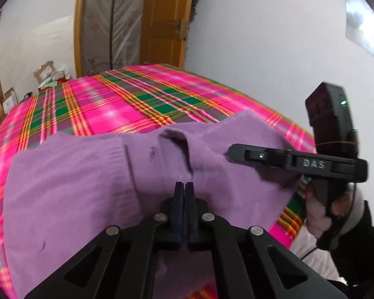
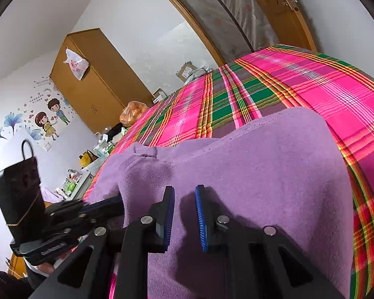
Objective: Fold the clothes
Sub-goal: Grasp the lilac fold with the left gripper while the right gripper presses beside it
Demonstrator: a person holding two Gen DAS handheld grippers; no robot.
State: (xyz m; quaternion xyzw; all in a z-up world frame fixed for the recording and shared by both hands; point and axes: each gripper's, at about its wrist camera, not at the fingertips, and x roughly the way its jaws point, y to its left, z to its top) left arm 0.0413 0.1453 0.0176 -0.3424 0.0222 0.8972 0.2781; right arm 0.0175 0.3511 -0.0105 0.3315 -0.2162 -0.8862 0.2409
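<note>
A purple sweater (image 1: pixel 74 186) (image 2: pixel 261 174) lies spread over the near part of a bed with a pink and green plaid cover (image 1: pixel 112 104) (image 2: pixel 311 87). My left gripper (image 1: pixel 184 185) is shut at a bunched fold near the sweater's middle, and creases run toward its tips. In the right wrist view the left gripper (image 2: pixel 112 203) reaches in from the left, its tips buried in a fold. My right gripper (image 2: pixel 184 191) holds a ridge of the cloth between its blue pads at the sweater's right side. In the left wrist view the right gripper (image 1: pixel 230 150) shows side-on.
A person's hand (image 1: pixel 336 204) holds the right gripper at the bed's near right corner. A white wall runs along the bed's right side. Beyond the far edge stand a wooden door (image 1: pixel 162 25), boxes (image 1: pixel 47 72), a wardrobe (image 2: pixel 94 82) and an orange bag (image 2: pixel 133 111).
</note>
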